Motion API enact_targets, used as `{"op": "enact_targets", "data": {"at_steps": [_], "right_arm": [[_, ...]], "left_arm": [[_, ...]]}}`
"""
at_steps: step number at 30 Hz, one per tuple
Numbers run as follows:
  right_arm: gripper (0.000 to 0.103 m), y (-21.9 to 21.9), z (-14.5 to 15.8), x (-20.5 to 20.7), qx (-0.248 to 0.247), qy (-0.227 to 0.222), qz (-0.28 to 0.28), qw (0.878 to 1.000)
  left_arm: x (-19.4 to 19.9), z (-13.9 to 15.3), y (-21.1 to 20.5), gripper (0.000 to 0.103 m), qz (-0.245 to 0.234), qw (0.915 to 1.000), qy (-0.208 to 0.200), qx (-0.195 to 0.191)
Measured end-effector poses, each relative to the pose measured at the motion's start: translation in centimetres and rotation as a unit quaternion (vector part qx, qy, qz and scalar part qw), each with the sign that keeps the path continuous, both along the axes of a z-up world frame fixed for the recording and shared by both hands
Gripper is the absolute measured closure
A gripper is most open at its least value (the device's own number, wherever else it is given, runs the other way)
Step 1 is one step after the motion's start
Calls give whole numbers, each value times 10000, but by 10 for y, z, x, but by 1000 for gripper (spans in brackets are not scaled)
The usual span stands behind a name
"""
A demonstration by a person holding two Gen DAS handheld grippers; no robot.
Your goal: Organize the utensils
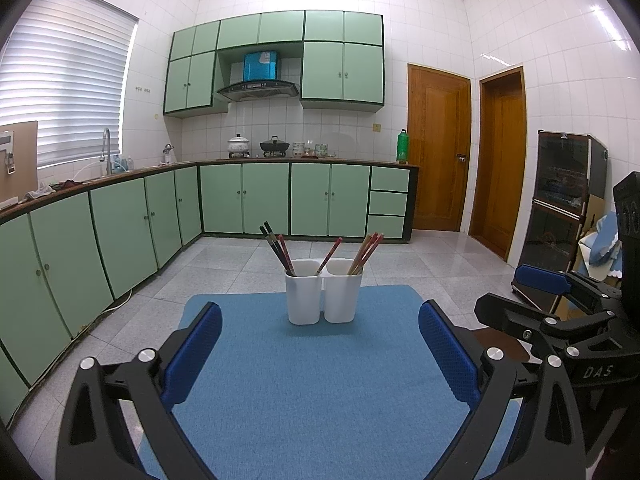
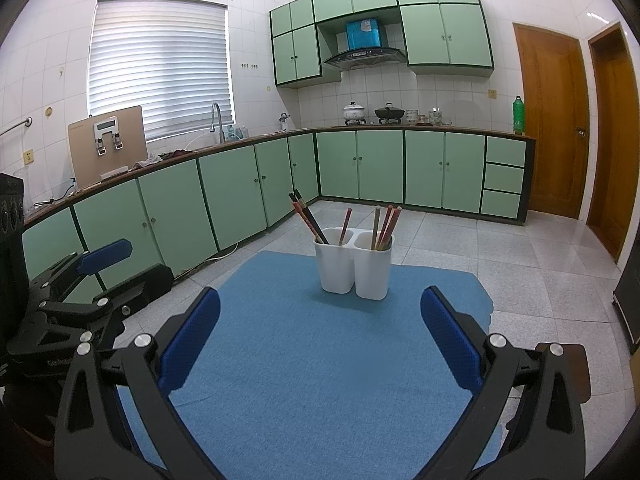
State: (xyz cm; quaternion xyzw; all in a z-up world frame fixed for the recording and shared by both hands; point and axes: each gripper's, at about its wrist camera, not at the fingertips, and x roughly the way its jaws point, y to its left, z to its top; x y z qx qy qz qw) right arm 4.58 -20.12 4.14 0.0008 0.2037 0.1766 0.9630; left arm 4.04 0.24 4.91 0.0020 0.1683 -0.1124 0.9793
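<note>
Looking along my left gripper (image 1: 320,344), I see its fingers (image 1: 192,354) spread wide apart over the blue mat (image 1: 312,392), holding nothing. My right gripper (image 2: 320,340) is likewise spread and empty. The white two-cup holder (image 1: 323,296) stands upright at the mat's far edge, with chopsticks (image 1: 280,250) leaning in both cups.

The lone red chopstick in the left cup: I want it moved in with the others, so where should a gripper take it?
Grip the lone red chopstick on its bare upper shaft, above the white cup rim, coming from above. It leans right, apart from the dark chopsticks, so fingers probably fit either side.
</note>
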Motion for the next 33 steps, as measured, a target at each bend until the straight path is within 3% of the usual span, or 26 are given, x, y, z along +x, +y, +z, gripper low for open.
{"op": "enact_targets", "data": {"at_steps": [33], "right_arm": [[6, 7, -5, -2, 4, 35, -1, 10000]], "left_arm": [[-1, 0, 1, 6, -1, 10000, 17, 3]]}}
